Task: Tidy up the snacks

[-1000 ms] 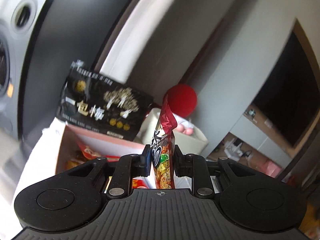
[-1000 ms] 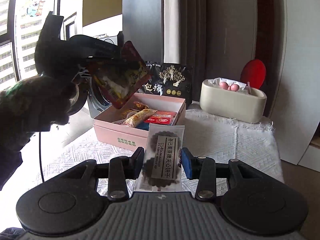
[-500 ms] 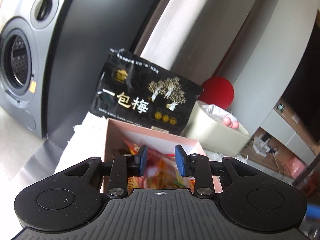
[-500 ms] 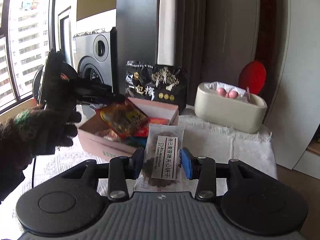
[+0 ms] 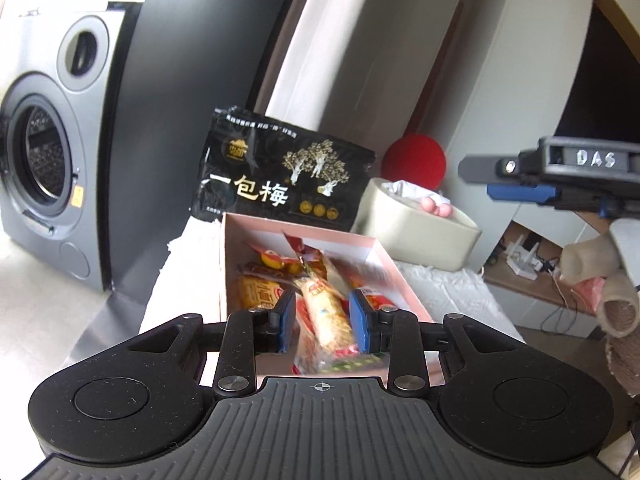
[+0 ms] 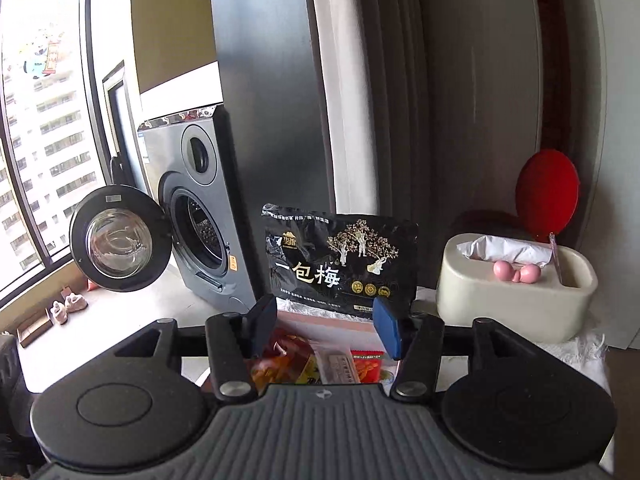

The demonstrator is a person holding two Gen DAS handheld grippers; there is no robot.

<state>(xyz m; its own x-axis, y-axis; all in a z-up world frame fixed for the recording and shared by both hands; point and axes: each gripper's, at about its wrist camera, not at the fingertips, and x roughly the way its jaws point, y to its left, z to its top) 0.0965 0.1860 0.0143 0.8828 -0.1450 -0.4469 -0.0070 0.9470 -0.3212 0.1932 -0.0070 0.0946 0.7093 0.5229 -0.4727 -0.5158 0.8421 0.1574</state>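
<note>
Pink box [image 5: 394,276]; black bag [image 5: 280,176] with gold tree print. Cream container [image 6: 516,300], red disc [image 6: 547,196], grey washer [image 6: 200,216].

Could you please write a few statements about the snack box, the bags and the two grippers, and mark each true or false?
1. The pink box holds several snack packets. True.
2. The black bag lies flat inside the box. False: it stands upright behind the box.
3. The right gripper grips a biscuit packet. False: its jaws stand open with nothing between them.
4. The washing machine has its door open. True.
5. The left gripper hovers over the box, jaws apart. True.
</note>
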